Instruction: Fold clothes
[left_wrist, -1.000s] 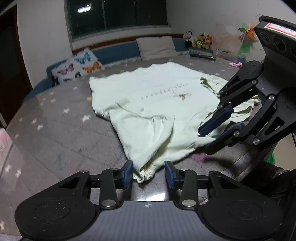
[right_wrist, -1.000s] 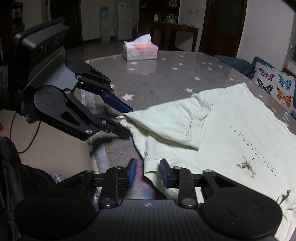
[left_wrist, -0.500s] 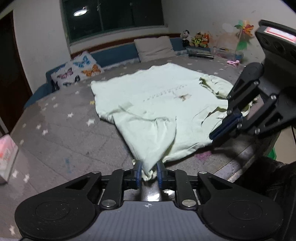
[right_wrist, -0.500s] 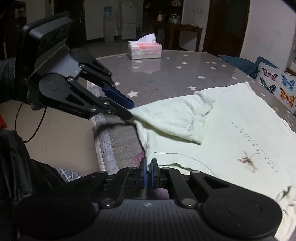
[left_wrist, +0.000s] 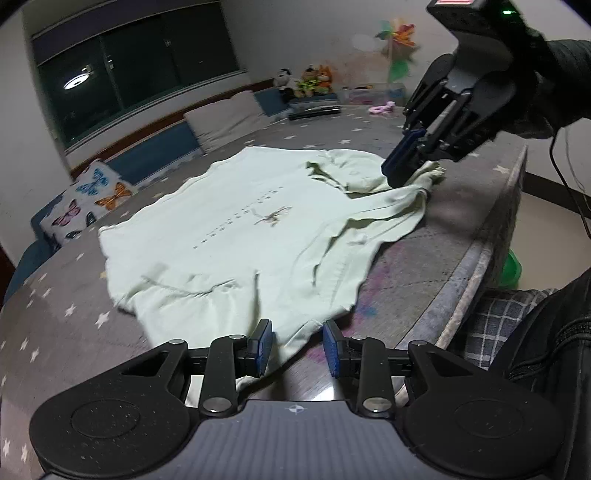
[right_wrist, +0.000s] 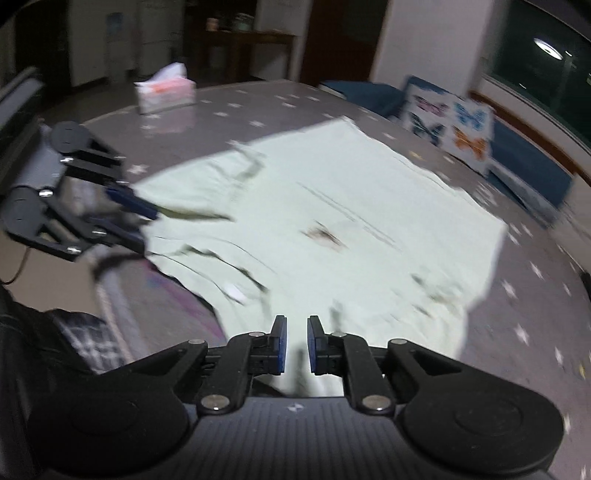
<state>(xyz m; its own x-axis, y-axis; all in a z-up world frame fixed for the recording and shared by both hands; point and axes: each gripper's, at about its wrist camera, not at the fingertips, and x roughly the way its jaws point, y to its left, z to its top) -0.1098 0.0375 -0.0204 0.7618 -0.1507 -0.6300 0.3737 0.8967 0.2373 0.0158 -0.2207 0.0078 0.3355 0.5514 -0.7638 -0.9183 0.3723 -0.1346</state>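
Observation:
A pale green T-shirt (left_wrist: 243, 236) with a small dark print lies spread on the grey star-patterned table (left_wrist: 66, 332); it also shows in the right wrist view (right_wrist: 332, 221). My left gripper (left_wrist: 297, 347) is open, its blue pads either side of the shirt's near sleeve edge. My right gripper (right_wrist: 294, 345) has its jaws slightly apart over shirt fabric; in the left wrist view it (left_wrist: 406, 170) sits at the shirt's far sleeve with cloth bunched at its tips. The right wrist view is motion-blurred.
A tissue box (right_wrist: 166, 92) stands at the table's far side. A butterfly cushion (left_wrist: 88, 206) and blue bench lie behind the table. Stuffed toys (left_wrist: 306, 79) and a remote (left_wrist: 314, 112) sit far right. The table edge (left_wrist: 491, 236) drops off near my body.
My left gripper has opened and let go of the sleeve it was pinching. My right gripper has moved away along the shirt to the other sleeve, and its jaws have parted slightly.

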